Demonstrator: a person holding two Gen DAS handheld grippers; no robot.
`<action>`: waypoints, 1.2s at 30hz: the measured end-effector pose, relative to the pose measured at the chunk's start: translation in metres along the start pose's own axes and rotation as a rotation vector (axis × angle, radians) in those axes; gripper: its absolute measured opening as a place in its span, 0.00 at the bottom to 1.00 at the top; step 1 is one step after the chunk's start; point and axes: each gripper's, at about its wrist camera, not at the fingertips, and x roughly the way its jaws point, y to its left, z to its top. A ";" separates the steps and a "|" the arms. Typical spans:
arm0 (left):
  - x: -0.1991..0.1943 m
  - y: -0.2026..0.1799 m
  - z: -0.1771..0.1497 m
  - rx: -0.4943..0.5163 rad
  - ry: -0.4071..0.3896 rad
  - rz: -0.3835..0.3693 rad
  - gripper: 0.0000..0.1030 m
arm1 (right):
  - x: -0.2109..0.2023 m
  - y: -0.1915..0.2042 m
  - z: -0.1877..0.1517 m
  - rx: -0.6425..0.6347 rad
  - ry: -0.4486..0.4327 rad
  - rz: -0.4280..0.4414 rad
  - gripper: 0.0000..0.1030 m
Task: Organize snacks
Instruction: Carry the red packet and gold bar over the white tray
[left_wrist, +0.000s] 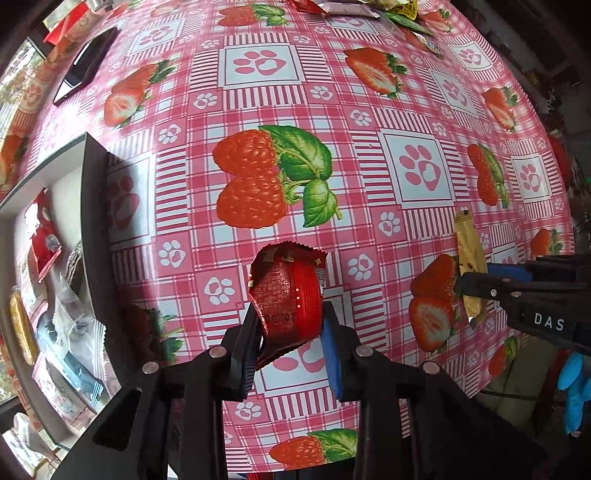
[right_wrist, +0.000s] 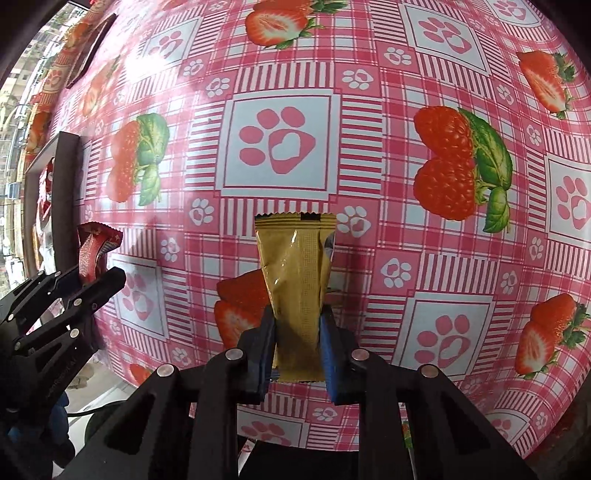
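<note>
My left gripper is shut on a red snack packet and holds it above the strawberry tablecloth. My right gripper is shut on a gold snack packet, also held above the cloth. The right gripper with the gold packet shows at the right of the left wrist view. The left gripper with the red packet shows at the left of the right wrist view. A dark-walled box at the left holds several snack packets.
A dark phone lies on the cloth at the far left. More snack packets lie at the far edge of the table. The table edge runs along the right and the near side. A blue-gloved hand shows at lower right.
</note>
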 end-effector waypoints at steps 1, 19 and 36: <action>-0.003 0.003 -0.001 -0.006 -0.001 0.000 0.33 | -0.002 0.003 0.000 -0.008 -0.002 0.007 0.23; -0.055 0.060 -0.013 -0.146 -0.129 0.054 0.33 | -0.031 0.100 0.024 -0.198 -0.048 0.036 0.23; -0.084 0.143 -0.035 -0.339 -0.194 0.129 0.33 | -0.045 0.226 0.060 -0.422 -0.077 0.062 0.23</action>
